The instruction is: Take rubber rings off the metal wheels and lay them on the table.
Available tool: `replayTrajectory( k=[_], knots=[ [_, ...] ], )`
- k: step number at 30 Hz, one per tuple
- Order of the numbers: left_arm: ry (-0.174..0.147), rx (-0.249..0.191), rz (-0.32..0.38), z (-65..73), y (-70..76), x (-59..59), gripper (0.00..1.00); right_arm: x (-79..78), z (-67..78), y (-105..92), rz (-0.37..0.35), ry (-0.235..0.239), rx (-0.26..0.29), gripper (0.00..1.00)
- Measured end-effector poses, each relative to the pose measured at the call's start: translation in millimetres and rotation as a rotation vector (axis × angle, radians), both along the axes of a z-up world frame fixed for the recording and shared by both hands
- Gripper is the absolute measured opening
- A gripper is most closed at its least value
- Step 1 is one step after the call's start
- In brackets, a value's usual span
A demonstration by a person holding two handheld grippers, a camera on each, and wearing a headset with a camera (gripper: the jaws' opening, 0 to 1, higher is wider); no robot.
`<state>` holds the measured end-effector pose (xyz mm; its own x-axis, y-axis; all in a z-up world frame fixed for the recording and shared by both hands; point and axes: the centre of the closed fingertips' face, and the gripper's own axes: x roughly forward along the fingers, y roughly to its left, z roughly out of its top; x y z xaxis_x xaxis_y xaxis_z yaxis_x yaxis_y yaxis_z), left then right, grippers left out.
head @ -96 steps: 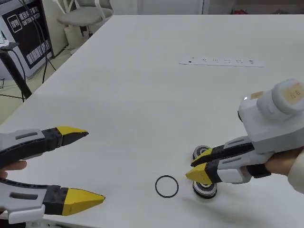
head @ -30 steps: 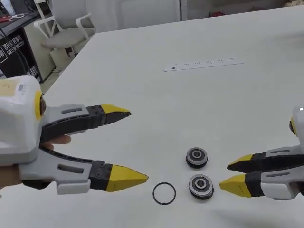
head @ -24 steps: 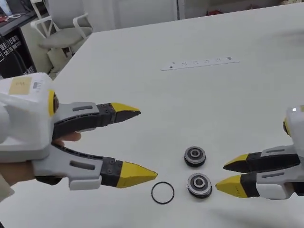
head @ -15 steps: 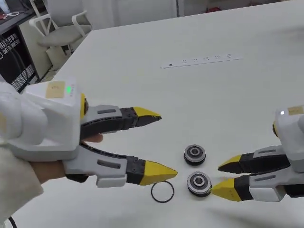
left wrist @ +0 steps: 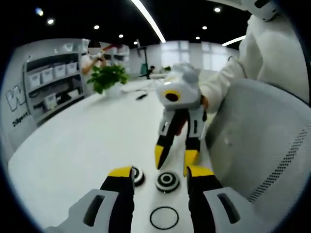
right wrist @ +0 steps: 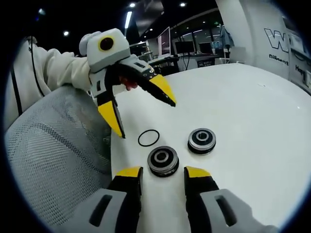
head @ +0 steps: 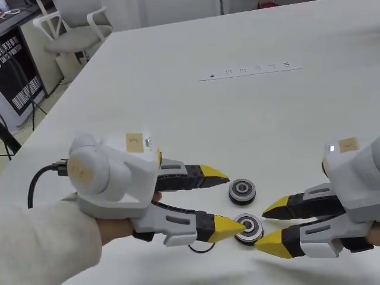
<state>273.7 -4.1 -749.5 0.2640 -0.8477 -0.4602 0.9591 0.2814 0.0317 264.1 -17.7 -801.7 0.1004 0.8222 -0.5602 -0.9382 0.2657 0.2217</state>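
Observation:
Two metal wheels with dark outer rims lie flat on the white table (head: 178, 89): the near wheel (head: 249, 228) (left wrist: 167, 181) (right wrist: 163, 160) and the far wheel (head: 242, 190) (left wrist: 137, 176) (right wrist: 202, 141). A loose black rubber ring (left wrist: 164, 217) (right wrist: 148, 137) lies beside them, mostly hidden under a jaw in the head view. My left gripper (head: 222, 199) (left wrist: 160, 172) is open, its lower tip touching or just above the near wheel. My right gripper (head: 267, 228) (right wrist: 163, 172) is open, its tips just right of that wheel.
A white power strip (head: 249, 71) lies far back on the table. A grey mesh chair back (left wrist: 262, 155) (right wrist: 53, 155) stands at the table's near edge. Office chairs (head: 71, 35) stand off the far left corner. A person stands by distant shelves (left wrist: 90, 53).
My left gripper has swung right, its jaws now over the ring and reaching the near wheel. The right gripper has edged left toward the same wheel. Wheels and ring have stayed put.

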Motion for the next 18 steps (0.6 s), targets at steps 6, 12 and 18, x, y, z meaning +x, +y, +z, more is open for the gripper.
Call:
replayTrajectory(
  k=[6, 12, 18],
  knots=[
    [0.002, 0.028, 0.000, -14.3, -3.4, -0.5, 0.36, -1.2, -2.4, 2.1, 0.024, -0.020, -0.011, 0.30],
    [0.032, 0.042, -0.016, -27.9, -7.9, -4.0, 0.32, -1.7, -4.5, 3.5, 0.037, -0.036, -0.021, 0.28],
    [0.019, 0.061, -0.024, -36.2, -10.2, -3.3, 0.26, -2.3, -7.6, 3.2, 0.048, -0.053, -0.040, 0.23]
  ],
)
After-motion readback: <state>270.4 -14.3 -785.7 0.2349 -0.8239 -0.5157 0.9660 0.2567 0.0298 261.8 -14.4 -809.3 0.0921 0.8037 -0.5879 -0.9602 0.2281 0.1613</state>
